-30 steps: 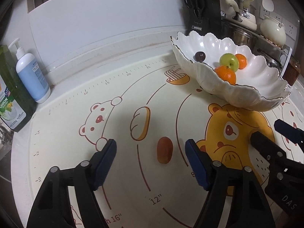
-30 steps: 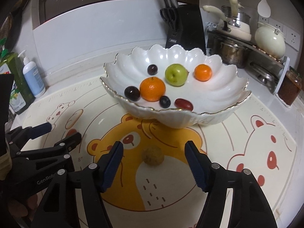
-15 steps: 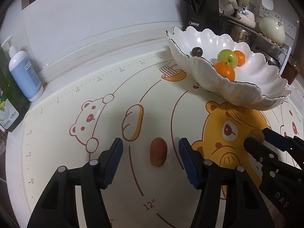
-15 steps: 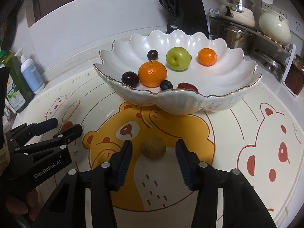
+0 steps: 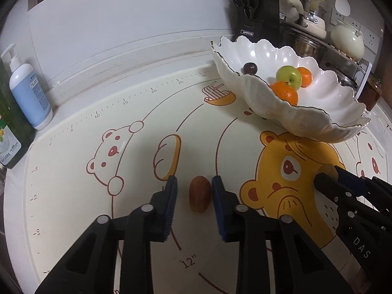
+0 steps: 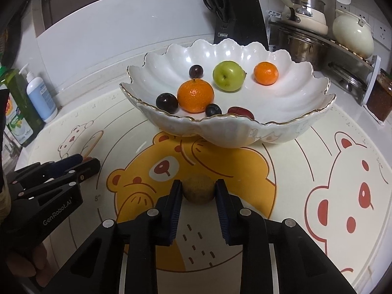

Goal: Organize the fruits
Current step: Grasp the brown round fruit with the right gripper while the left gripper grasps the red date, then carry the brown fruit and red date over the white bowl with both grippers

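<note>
A brown oval date [image 5: 200, 194] lies on the bear-print mat between the fingers of my left gripper [image 5: 194, 194]; small gaps show on both sides. A round tan fruit [image 6: 198, 188] sits on the mat between the fingers of my right gripper [image 6: 199, 191], which touch or nearly touch its sides. A white scalloped bowl [image 6: 269, 127] holds two oranges, a green apple [image 6: 228, 76], dark plums and a red date. The bowl also shows in the left wrist view [image 5: 306, 120].
A black knife block [image 6: 238, 22] stands behind the bowl. Pots and a kettle sit on a rack [image 6: 343, 49] at the back right. A blue soap pump bottle [image 5: 28, 95] and a green bottle [image 5: 9, 132] stand at the mat's left edge.
Both grippers have moved forward and down and narrowed. The left one now straddles the brown date. The right one has closed in around the tan fruit.
</note>
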`<control>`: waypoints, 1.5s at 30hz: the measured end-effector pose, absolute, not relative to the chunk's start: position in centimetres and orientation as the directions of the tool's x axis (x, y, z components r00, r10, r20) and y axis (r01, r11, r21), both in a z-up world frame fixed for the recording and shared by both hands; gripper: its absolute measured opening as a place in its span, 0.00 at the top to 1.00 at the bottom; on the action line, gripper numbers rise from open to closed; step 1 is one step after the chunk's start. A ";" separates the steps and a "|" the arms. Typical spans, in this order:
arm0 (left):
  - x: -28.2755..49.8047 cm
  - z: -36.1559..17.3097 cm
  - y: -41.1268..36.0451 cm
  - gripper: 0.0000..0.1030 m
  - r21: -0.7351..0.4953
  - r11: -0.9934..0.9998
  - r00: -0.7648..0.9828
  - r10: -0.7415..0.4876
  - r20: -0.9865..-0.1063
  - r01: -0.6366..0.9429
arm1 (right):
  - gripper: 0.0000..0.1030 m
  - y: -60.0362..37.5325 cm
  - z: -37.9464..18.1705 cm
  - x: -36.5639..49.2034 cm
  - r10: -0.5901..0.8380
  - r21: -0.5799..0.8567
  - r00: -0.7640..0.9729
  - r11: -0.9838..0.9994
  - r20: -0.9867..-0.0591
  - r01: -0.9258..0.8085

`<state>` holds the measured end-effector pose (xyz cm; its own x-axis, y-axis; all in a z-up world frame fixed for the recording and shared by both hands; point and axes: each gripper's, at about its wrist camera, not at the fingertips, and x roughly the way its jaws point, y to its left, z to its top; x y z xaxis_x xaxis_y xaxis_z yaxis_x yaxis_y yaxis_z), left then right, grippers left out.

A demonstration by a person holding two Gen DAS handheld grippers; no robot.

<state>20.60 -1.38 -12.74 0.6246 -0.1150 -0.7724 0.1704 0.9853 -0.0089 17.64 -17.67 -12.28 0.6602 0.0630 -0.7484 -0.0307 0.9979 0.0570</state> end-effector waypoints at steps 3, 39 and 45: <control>20.5 -12.6 -1.4 0.82 -0.023 0.985 0.623 -0.128 -0.772 0.173 | 0.72 -17.8 -12.3 17.6 0.064 0.061 0.660 0.998 -0.748 -0.027; 17.6 -6.7 -3.2 0.83 -0.007 0.981 0.676 -0.139 -0.723 0.194 | 0.72 -19.5 -6.4 14.7 0.090 0.097 0.748 0.995 -0.658 -0.034; 17.4 -5.3 -4.3 0.83 -0.003 0.977 0.688 -0.154 -0.710 0.215 | 0.72 -20.5 -5.0 14.4 0.081 0.098 0.771 0.995 -0.632 -0.025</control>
<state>17.35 -4.27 -5.27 0.6876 -0.1542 -0.7095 0.2154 0.9765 -0.0034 14.40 -20.55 -4.97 0.7708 0.0810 -0.6319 -0.0246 0.9949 0.0975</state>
